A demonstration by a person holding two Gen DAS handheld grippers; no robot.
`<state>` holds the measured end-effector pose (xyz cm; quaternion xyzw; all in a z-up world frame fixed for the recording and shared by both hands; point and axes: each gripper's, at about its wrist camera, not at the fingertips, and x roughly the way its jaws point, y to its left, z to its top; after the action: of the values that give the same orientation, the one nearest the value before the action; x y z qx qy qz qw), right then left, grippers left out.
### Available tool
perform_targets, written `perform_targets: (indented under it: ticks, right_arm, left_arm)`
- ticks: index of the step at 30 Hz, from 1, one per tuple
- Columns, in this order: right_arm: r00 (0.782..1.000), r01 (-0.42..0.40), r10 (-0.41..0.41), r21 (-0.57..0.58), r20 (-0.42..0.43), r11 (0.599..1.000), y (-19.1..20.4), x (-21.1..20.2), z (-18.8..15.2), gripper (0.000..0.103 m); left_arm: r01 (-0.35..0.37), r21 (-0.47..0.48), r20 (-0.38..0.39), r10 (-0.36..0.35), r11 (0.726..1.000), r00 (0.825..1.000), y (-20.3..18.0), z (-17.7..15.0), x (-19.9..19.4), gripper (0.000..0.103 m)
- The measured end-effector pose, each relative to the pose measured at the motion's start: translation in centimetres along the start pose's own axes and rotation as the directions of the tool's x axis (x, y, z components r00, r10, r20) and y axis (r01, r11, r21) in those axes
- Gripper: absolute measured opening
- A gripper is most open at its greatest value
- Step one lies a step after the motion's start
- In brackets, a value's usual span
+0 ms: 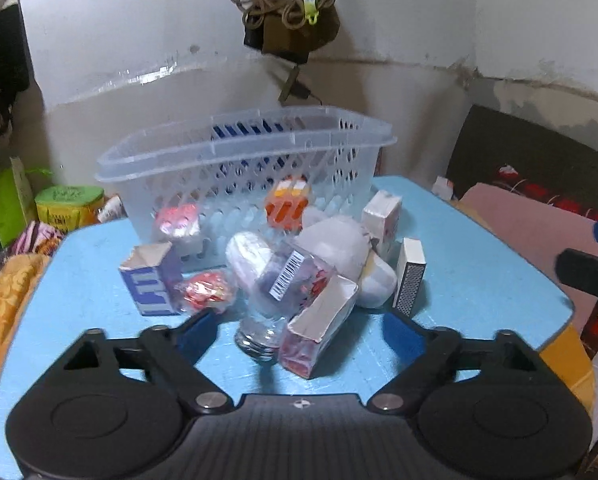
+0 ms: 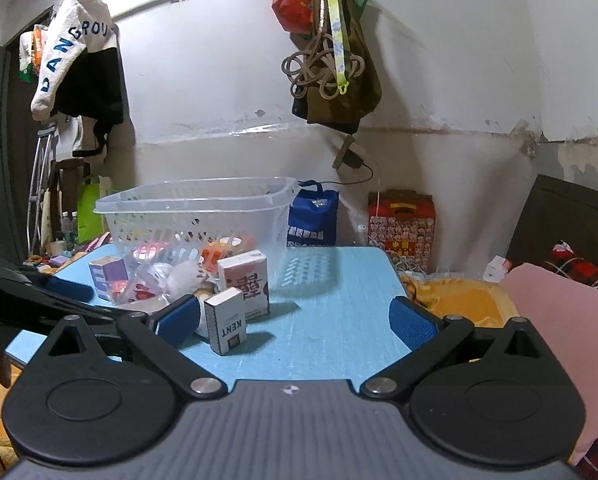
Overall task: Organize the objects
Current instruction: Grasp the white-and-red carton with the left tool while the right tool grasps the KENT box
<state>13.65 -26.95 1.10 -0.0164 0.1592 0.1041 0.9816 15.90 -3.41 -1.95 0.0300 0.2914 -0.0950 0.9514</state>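
Note:
A clear plastic basket (image 1: 235,148) stands at the back of a blue table (image 1: 479,280); it also shows in the right wrist view (image 2: 195,204). A heap of small things lies in front of it: a blue and white box (image 1: 153,280), a red wrapped candy (image 1: 205,292), a glass (image 1: 259,328), an open pink carton (image 1: 319,328), white pouches (image 1: 335,248) and a matchbox (image 1: 409,276). My left gripper (image 1: 301,334) is open, its fingers either side of the glass and carton. My right gripper (image 2: 295,320) is open above the table, with a KENT pack (image 2: 225,326) by its left finger.
A white and red carton (image 2: 249,282) stands behind the KENT pack. Bags and rope (image 2: 327,60) hang on the wall. A blue bag (image 2: 313,218) and a red box (image 2: 401,220) stand behind the table. Pink bedding (image 2: 559,320) lies to the right, orange cloth (image 1: 3,300) to the left.

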Motion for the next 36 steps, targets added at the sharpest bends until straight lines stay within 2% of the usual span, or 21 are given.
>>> perform_targets:
  ticks: [5, 8, 9, 11, 18, 21, 24, 30, 33, 36]
  right_arm:
    - [1.000, 0.002, -0.001, 0.014, -0.019, 1.000, -0.2, 0.3, 0.0, 0.103]
    - [1.000, 0.004, -0.004, 0.014, -0.031, 1.000, -0.2, 0.5, 0.1, 0.103]
    - [0.999, 0.005, -0.004, 0.014, -0.034, 1.000, -0.1, 0.5, 0.1, 0.103]
    - [0.999, 0.003, -0.003, 0.015, -0.038, 1.000, 0.0, 0.5, 0.1, 0.103]
    - [0.998, -0.008, 0.007, -0.011, -0.066, 1.000, 1.1, 1.5, 0.1, 0.103]
    - [0.996, -0.022, 0.016, -0.064, -0.086, 0.998, 1.8, 3.3, 0.0, 0.103]
    - [0.989, -0.036, 0.024, -0.080, -0.149, 0.996, 2.4, 6.2, -0.4, 0.103]
    - [0.981, -0.074, 0.051, -0.119, -0.188, 0.990, 3.7, 9.9, -1.1, 0.102]
    - [0.981, -0.093, 0.064, -0.152, -0.183, 0.984, 4.5, 10.6, -1.2, 0.096]
    - [0.980, -0.115, 0.080, -0.189, -0.183, 0.975, 5.0, 10.9, -1.2, 0.082]
  left_arm:
    - [0.000, -0.011, -0.041, -0.001, 1.000, 0.999, -0.2, -0.3, 1.5, 0.068]
    - [-0.030, 0.013, -0.032, 0.031, 0.999, 0.999, -0.3, -0.4, 1.7, 0.053]
    - [-0.024, 0.006, -0.031, 0.024, 1.000, 0.999, -0.2, -0.3, 1.7, 0.044]
    - [-0.014, -0.003, -0.022, 0.014, 1.000, 1.000, 0.1, -0.2, 1.5, 0.040]
    - [-0.001, 0.022, 0.005, 0.001, 1.000, 1.000, 0.7, -0.5, 0.5, 0.036]
    - [0.011, 0.016, 0.008, -0.011, 1.000, 1.000, 1.3, -0.7, 0.2, 0.036]
    - [0.009, 0.005, 0.010, -0.009, 1.000, 1.000, 2.1, -0.9, -0.3, 0.036]
    - [-0.033, 0.003, -0.001, 0.033, 0.999, 0.999, 4.2, -1.8, -0.8, 0.037]
    - [-0.039, -0.006, -0.012, 0.039, 0.999, 0.999, 5.2, -2.3, -0.6, 0.039]
    - [-0.041, -0.011, -0.027, 0.040, 0.999, 0.999, 5.7, -2.6, -0.3, 0.040]
